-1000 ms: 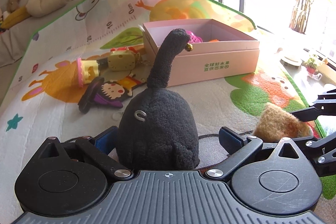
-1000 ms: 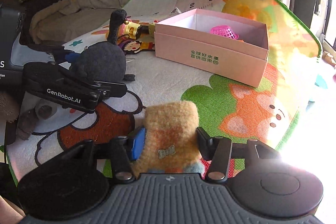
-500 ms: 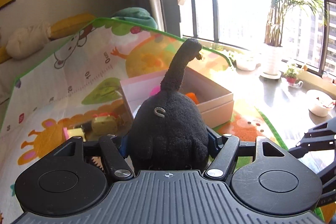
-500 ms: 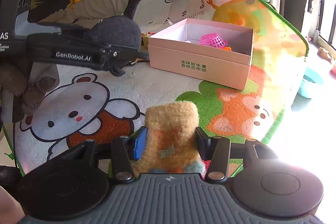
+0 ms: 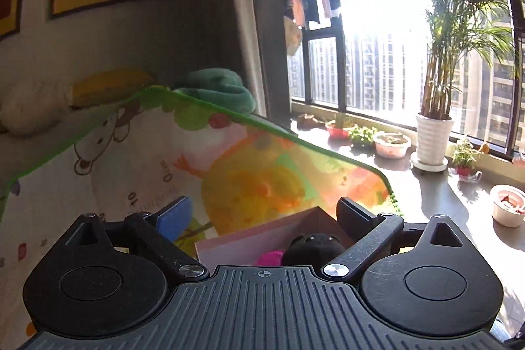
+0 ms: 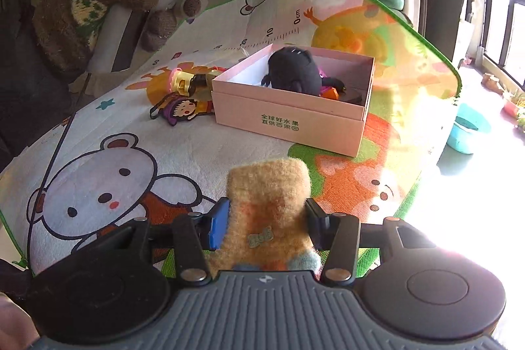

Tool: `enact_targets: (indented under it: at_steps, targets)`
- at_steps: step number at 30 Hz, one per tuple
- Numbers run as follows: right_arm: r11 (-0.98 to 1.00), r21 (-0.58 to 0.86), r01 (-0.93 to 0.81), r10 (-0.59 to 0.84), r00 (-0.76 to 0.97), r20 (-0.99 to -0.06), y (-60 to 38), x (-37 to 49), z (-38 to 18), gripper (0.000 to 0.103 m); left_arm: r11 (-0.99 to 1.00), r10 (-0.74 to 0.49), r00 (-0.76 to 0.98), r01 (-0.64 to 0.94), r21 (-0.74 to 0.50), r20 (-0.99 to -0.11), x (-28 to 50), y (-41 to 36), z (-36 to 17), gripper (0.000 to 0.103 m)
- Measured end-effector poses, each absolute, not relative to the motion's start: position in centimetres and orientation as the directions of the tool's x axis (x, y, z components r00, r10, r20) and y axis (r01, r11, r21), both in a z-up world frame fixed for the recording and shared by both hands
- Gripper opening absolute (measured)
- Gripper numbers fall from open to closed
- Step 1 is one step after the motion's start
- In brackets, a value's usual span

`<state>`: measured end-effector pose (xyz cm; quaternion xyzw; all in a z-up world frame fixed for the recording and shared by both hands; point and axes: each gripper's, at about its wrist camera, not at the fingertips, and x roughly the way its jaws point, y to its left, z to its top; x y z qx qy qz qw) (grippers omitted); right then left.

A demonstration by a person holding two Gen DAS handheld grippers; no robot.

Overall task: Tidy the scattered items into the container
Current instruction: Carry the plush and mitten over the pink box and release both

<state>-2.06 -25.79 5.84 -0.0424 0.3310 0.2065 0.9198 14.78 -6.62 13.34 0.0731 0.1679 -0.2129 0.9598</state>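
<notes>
Left gripper (image 5: 265, 220) jaws opening, nothing between them, above pink box (image 6: 288, 120); black plush (image 6: 293, 71) lies inside. Right gripper (image 6: 265, 218) clamps tan plush (image 6: 269, 202) at 6 o'clock of box.

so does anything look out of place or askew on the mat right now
Two toys still lie loose on the play mat left of the pink box: a yellow toy on its side and a flat doll figure. Inside the box, the black plush sits tipped over, not upright.
</notes>
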Motion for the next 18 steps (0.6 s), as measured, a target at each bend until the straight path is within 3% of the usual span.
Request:
enact_targets:
  at_steps: [7, 15, 18]
  targets:
    - [0.906, 0.062, -0.419, 0.363, 0.693, -0.623, -25.3, 1.6, 7.4, 0.048, 0.917, -0.325, 0.794, 0.397, 0.034, -0.515, 10.5, -1.4, 7.7, 0.101]
    - [0.908, 0.127, -0.4, 0.395, 0.712, -0.58, -23.0, 10.1, 12.4, 0.048, 0.937, -0.321, 0.744, 0.34, -0.082, -0.586, 7.3, 2.8, 3.4, 0.103]
    - [0.917, 0.151, -0.37, 0.387, 0.727, -0.567, -21.4, 14.1, 13.8, 0.049, 0.938, -0.313, 0.743, 0.339, -0.07, -0.591, 7.1, 3.4, 2.4, 0.103]
